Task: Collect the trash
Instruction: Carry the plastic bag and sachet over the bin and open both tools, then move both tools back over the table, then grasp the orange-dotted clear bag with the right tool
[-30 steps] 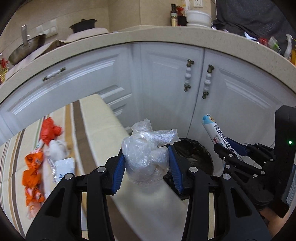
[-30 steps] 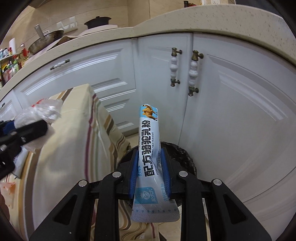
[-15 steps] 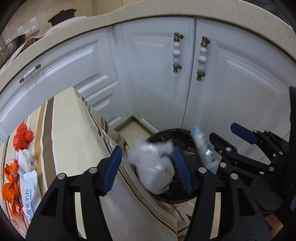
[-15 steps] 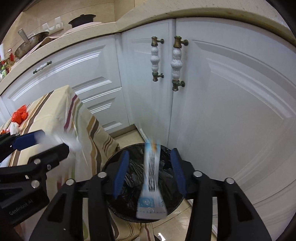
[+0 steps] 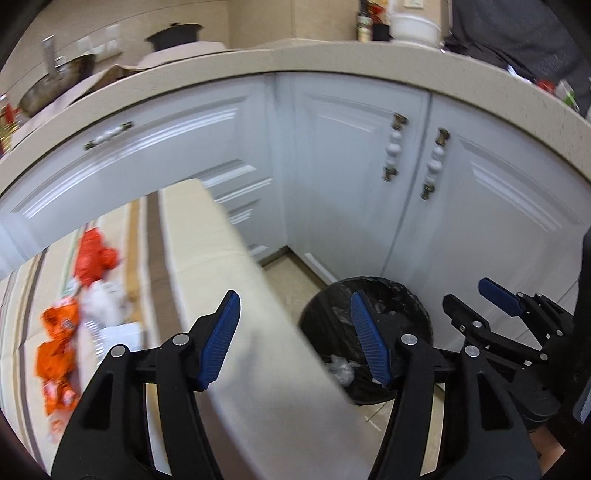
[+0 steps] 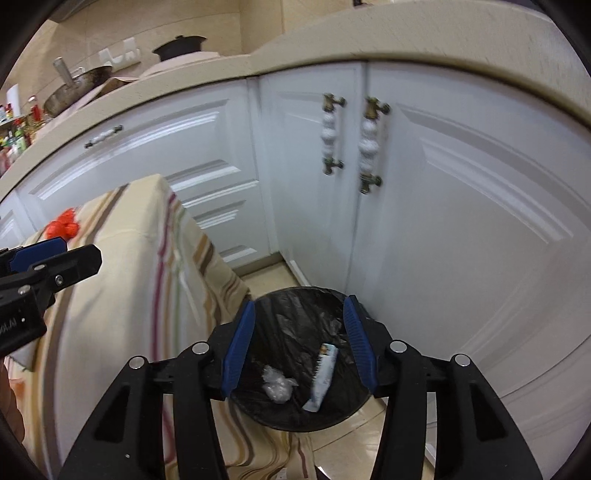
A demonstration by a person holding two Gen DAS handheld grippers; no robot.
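White cabinets [image 6: 424, 206] fill the far side of both views beneath a beige counter [image 5: 332, 62]; a pan [image 6: 77, 92] and a dark pot [image 5: 177, 31] stand on the counter at far left. A table under a striped cloth [image 6: 122, 280] takes the left of the scene, its corner just beside the bin. The bin [image 6: 299, 306], black-lined, stands on the tiled floor [image 6: 354, 443] at the foot of the cabinets, right of the table. The right gripper [image 6: 297, 347] is held above the bin, jaws wide apart and empty. The left gripper [image 5: 295, 336] is held over the table's near right corner, jaws likewise wide apart and empty; its right finger overlaps the bin's rim in the left view. Each gripper shows at the edge of the other's view. Inside the bin lie a sachet [image 6: 323, 376], leaning against the liner at right, and a crumpled clear bag [image 6: 277, 382] just left of it, the two apart. On the table at left, uncollected, lie red and orange wrappers [image 5: 59, 332] with white scraps [image 5: 101, 302] among them; this part of the left view is blurred and the pieces cannot be counted.
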